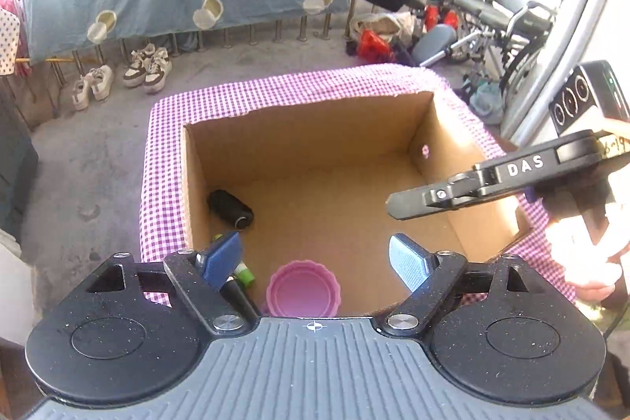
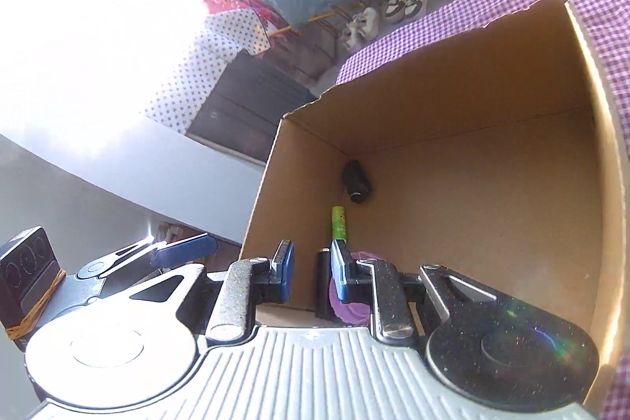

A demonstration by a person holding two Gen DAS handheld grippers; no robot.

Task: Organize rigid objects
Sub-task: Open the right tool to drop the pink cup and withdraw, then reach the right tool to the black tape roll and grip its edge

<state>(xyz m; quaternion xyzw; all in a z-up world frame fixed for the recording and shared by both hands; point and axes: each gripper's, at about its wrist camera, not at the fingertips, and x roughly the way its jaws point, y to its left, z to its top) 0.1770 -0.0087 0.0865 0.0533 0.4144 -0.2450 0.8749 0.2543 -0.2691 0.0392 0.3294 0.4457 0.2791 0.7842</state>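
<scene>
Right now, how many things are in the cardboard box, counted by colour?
Inside the cardboard box:
Black: 2, the black cylinder lying on its side and a black tube near the front wall
Green: 1, the green tube
Pink: 1, the pink scalloped lid
Total: 4

Both claws are empty.

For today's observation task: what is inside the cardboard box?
Inside the cardboard box lie a black cylinder, a pink cup and a green tube beside a black item. The left gripper hides the near corner.
</scene>
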